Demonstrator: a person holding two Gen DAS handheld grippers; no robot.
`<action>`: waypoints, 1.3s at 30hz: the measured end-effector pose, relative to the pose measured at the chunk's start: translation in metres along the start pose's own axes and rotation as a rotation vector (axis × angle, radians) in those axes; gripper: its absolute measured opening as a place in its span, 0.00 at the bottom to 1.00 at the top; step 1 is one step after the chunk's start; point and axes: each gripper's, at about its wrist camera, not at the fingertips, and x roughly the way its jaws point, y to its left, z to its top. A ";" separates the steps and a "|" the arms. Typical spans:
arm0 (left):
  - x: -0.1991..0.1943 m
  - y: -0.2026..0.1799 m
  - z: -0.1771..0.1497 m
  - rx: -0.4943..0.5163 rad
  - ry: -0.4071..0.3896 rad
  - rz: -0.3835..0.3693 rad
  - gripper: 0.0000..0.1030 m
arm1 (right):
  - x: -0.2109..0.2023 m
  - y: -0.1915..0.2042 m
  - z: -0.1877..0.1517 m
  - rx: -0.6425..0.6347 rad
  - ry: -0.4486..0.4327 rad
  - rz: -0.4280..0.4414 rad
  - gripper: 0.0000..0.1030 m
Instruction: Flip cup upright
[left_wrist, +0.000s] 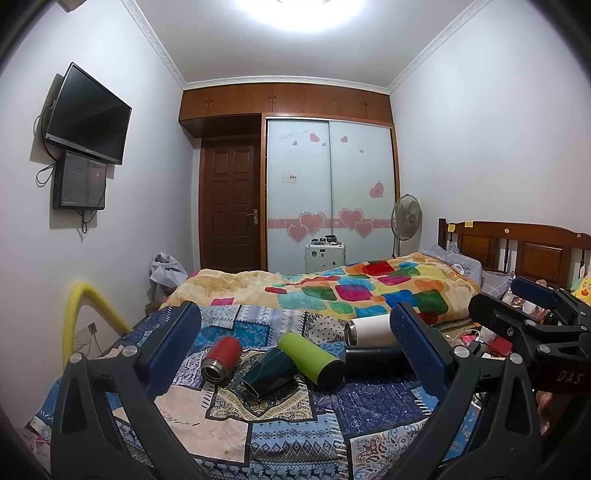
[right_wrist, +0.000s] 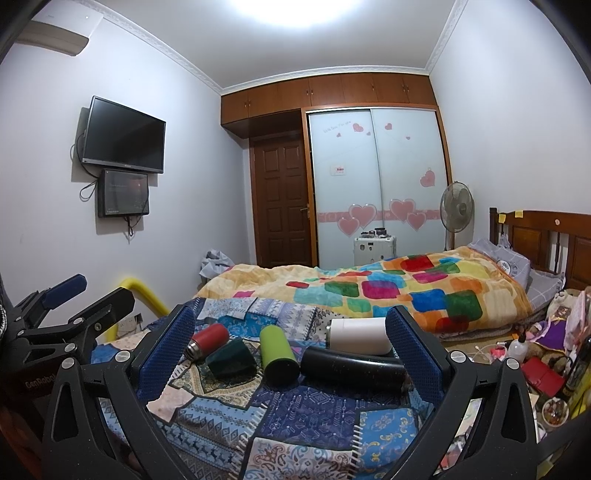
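- Five drinking vessels lie on their sides on a patchwork bedspread (left_wrist: 280, 435) in a bedroom; none stands upright yet.
- From 9 o'clock to 3 o'clock in the left wrist view: a red flask (left_wrist: 221, 360), a dark green cup (left_wrist: 269, 371), a lime green bottle (left_wrist: 310, 360), a black flask (left_wrist: 376, 360), and behind that a white tumbler (left_wrist: 371, 328).
- The dark green cup is the only plain cup shape, so I judge it the likely target. It lies tipped over with its open mouth facing the 7 o'clock side, toward the cameras, and its base pointing away toward 1 o'clock.
- Its long axis runs diagonally, roughly 7 to 1 o'clock. It touches or nearly touches the lime green bottle on its right; I cannot tell which.
- The left gripper (left_wrist: 295, 343) is spread wide and empty, with the cup just below centre between its blue pads (left_wrist: 177, 347).
- The right gripper (right_wrist: 291, 347) is likewise spread wide and empty. In its view the cup (right_wrist: 231, 360) lies toward 9 o'clock, while the black flask (right_wrist: 352, 367) sits closer to centre.
- Judging from this, the left gripper is better lined up with the cup and would need to move forward and down to reach it.
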 end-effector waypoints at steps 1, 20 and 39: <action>-0.001 0.000 0.000 0.000 -0.001 0.001 1.00 | 0.000 0.000 0.000 0.000 0.000 -0.001 1.00; 0.027 0.010 -0.015 -0.005 0.091 -0.025 1.00 | 0.019 -0.007 -0.012 0.018 0.044 -0.009 1.00; 0.239 0.051 -0.106 0.139 0.653 -0.120 0.93 | 0.101 -0.041 -0.076 0.046 0.289 -0.062 1.00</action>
